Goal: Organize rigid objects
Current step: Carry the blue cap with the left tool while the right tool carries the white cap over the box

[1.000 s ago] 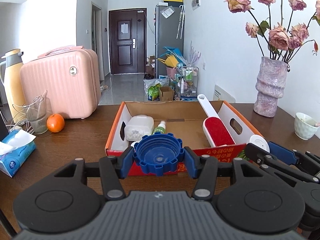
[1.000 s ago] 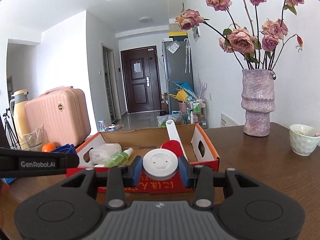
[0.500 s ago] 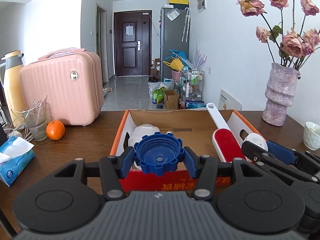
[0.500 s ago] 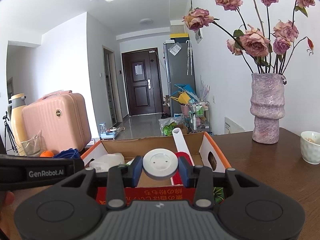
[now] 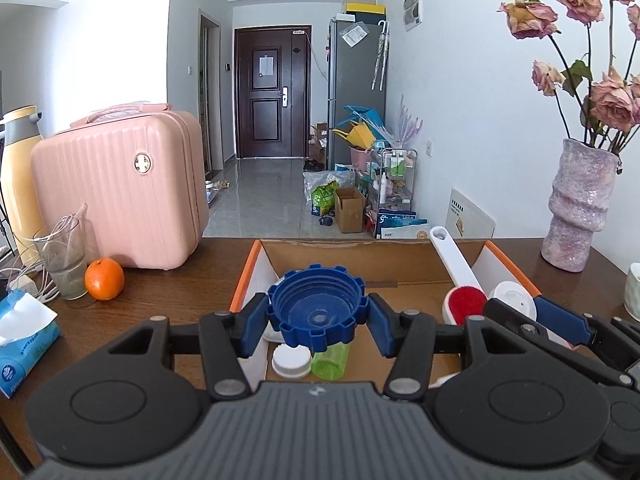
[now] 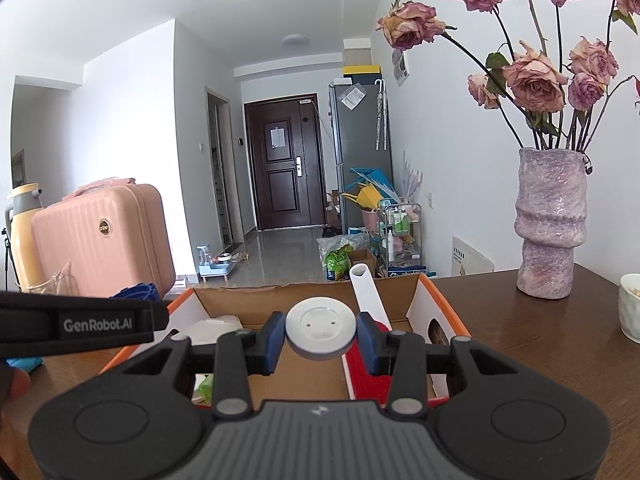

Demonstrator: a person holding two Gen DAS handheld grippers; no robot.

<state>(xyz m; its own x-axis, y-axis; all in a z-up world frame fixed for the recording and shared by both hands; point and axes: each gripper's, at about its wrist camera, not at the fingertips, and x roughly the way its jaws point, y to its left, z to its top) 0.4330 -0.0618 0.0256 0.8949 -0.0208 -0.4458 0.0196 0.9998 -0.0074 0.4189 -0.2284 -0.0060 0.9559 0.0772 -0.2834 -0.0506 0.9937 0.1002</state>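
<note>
My left gripper is shut on a big blue ridged cap, hollow side toward the camera, held over the near end of an open cardboard box. My right gripper is shut on a round white disc above the same box. In the box lie a lint brush with a red head and white handle, a green bottle with a white cap, and a pale container mostly hidden behind the blue cap. The right gripper with its disc shows at the right of the left wrist view.
A pink suitcase, a yellow flask, a glass, an orange and a tissue pack stand on the left of the brown table. A purple vase of roses and a white cup stand on the right.
Both grippers have moved forward with their loads, from in front of the box's near wall to above its inside. The grips have not changed.
</note>
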